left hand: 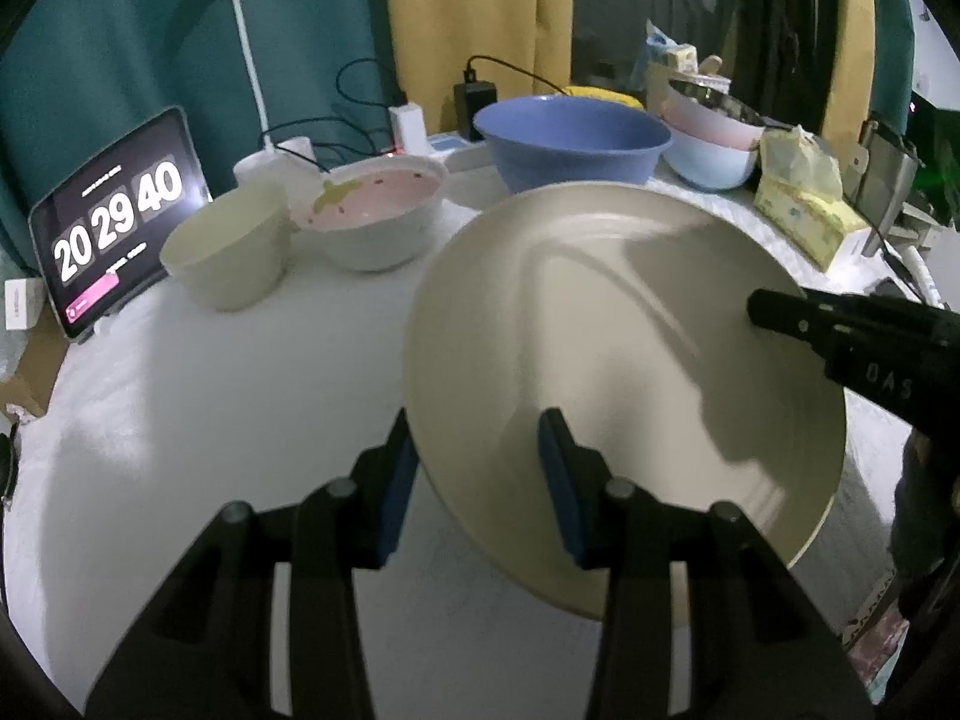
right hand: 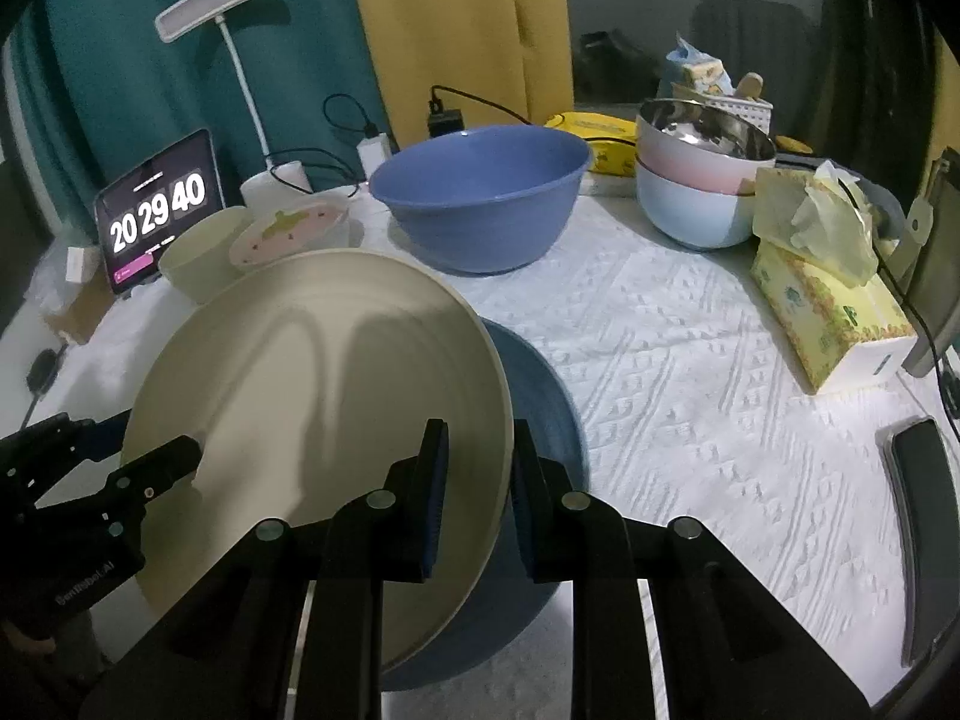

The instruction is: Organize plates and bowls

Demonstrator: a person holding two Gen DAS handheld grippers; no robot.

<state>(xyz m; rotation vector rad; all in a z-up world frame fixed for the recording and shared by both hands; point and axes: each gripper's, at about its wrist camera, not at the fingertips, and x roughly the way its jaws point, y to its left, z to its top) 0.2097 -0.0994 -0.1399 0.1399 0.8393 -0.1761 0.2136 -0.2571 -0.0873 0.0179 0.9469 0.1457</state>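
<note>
My left claw (left hand: 480,480) and right claw (right hand: 477,489) are both clamped on opposite rims of the cream plate (right hand: 312,384), held tilted at lower left of the right view. A blue plate (right hand: 540,408) lies under it on the white surface (right hand: 690,360), and the blue bowl (right hand: 480,204) sits at upper centre.

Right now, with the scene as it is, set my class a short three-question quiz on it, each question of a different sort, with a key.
1. True or false: only one hand-held gripper grips the large cream round plate.
2. What lies partly hidden under that plate? A: a dark blue round plate. B: a yellow tissue box. C: a tablet.
3. How many bowls make up the stack of bowls at the table's far right?

Key
1. False: the left hand-held gripper and the right hand-held gripper each clamp its rim.
2. A.
3. Three: steel in pink in pale blue.
</note>
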